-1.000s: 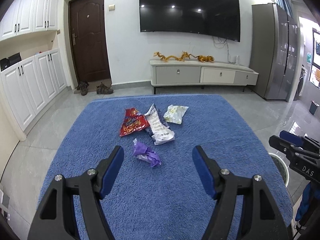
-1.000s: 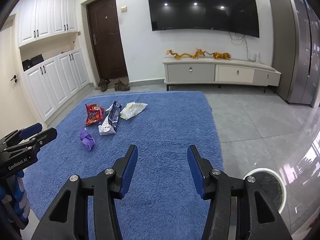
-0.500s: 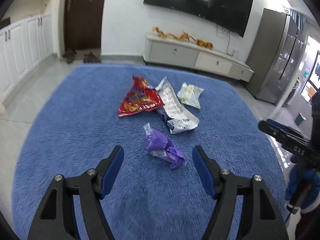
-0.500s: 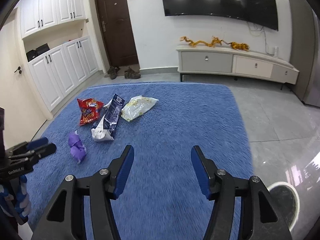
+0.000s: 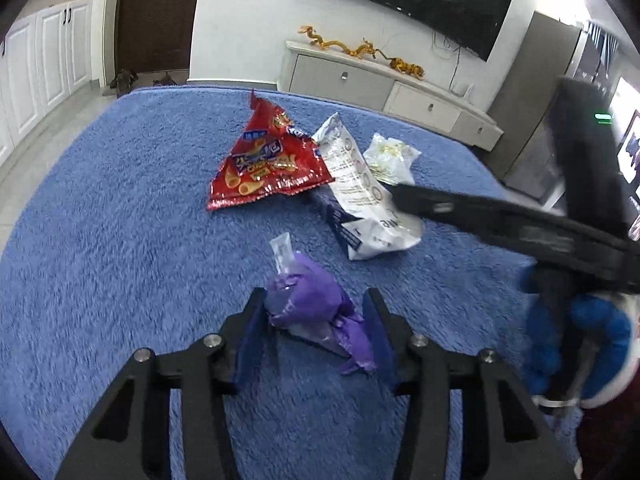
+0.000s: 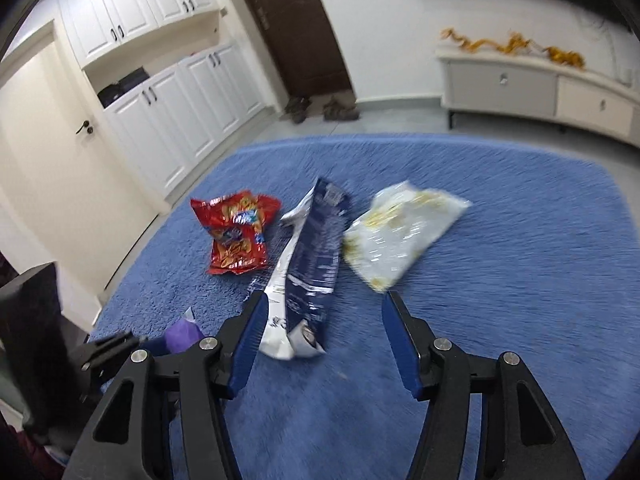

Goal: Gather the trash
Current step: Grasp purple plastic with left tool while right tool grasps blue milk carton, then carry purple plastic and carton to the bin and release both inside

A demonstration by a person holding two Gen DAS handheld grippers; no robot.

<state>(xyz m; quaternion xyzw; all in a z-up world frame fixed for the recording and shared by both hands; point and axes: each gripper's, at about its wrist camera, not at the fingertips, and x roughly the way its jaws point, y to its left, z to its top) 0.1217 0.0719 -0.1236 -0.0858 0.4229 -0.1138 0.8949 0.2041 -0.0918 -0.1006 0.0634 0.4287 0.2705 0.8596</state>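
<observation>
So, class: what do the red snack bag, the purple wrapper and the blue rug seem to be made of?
Red snack bag: glossy plastic film, probably; it crinkles and glints. Purple wrapper: thin shiny film, crumpled, with a clear end. Blue rug: soft, matte, shaggy pile, likely synthetic.

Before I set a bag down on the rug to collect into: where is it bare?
Bare blue rug lies left of the red snack bag, toward the white cabinets, and right of the pale wrapper. The middle is crowded: dark blue-and-white bag, purple wrapper between the closing left jaws.
</observation>
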